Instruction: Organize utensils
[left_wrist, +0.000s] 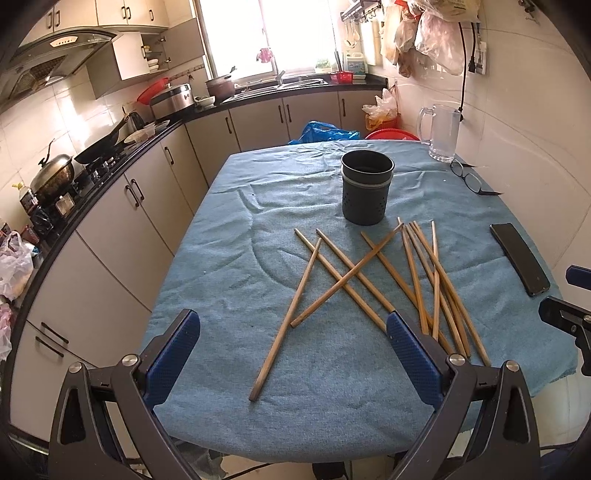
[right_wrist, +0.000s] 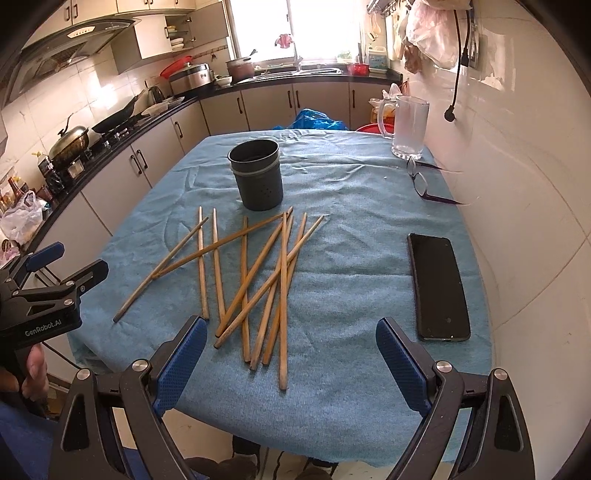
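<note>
Lying loose: chopsticks (right_wrist: 251, 280), claws (left_wrist: 291, 347) apart

Chopsticks (right_wrist: 251, 280) scattered on table (right_wrist: 351, 406) before holder (right_wrist: 256, 177); phone (right_wrist: 437, 288) right.

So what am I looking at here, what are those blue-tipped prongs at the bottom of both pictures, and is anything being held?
They are handheld claws, one per hand, each carrying a camera that looks out between its two prongs. One picture is from the left claw, the other from the right claw. Both are open and hold nothing. On the blue cloth lie scattered wooden chopsticks, a dark holder cup, a phone, glasses and a glass mug.
</note>
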